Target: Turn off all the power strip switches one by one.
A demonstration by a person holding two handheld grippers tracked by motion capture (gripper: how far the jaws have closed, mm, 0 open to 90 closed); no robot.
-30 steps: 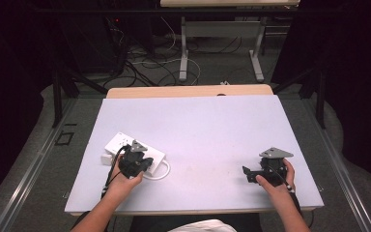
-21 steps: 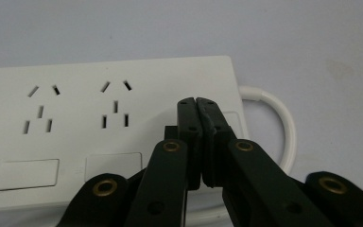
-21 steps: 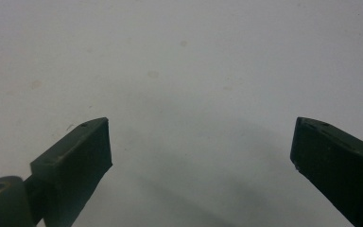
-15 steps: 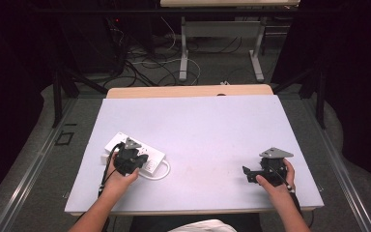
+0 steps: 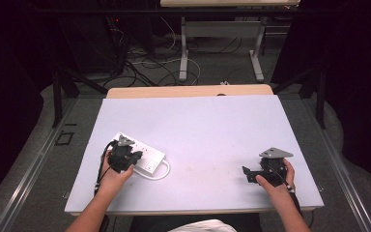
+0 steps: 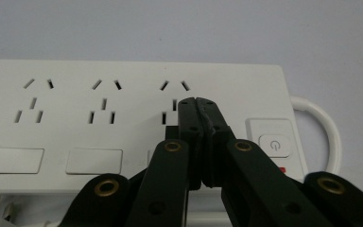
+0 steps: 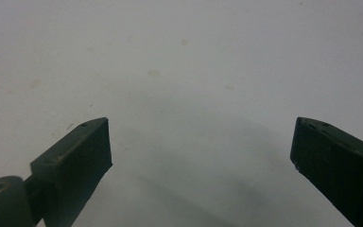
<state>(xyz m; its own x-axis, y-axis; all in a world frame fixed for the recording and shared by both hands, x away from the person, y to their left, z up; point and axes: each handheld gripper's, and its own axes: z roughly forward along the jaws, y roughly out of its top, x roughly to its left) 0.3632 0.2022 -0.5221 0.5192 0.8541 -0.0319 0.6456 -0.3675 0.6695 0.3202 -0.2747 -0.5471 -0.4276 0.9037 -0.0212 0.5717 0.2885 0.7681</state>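
Observation:
A white power strip (image 5: 147, 155) lies at the front left of the table, its cable (image 5: 162, 172) looping off its right end. My left gripper (image 5: 124, 159) hangs over the strip, pointing down. In the left gripper view the strip (image 6: 75, 109) shows three sockets and a power button (image 6: 274, 144). My left gripper (image 6: 198, 103) is shut with nothing between its jaws, its tips over the third socket, just left of the button. Whether they touch the strip I cannot tell. My right gripper (image 5: 250, 175) rests at the front right, open over bare table (image 7: 201, 142).
The white tabletop (image 5: 212, 125) stretches between the two hands. A wooden edge (image 5: 188, 91) runs along its far side. Beyond it are desk legs (image 5: 183, 53) and loose cables (image 5: 145, 63) on the floor, with dark curtains at both sides.
My left gripper has slid a little to the left over the power strip, still shut. The right hand has kept still.

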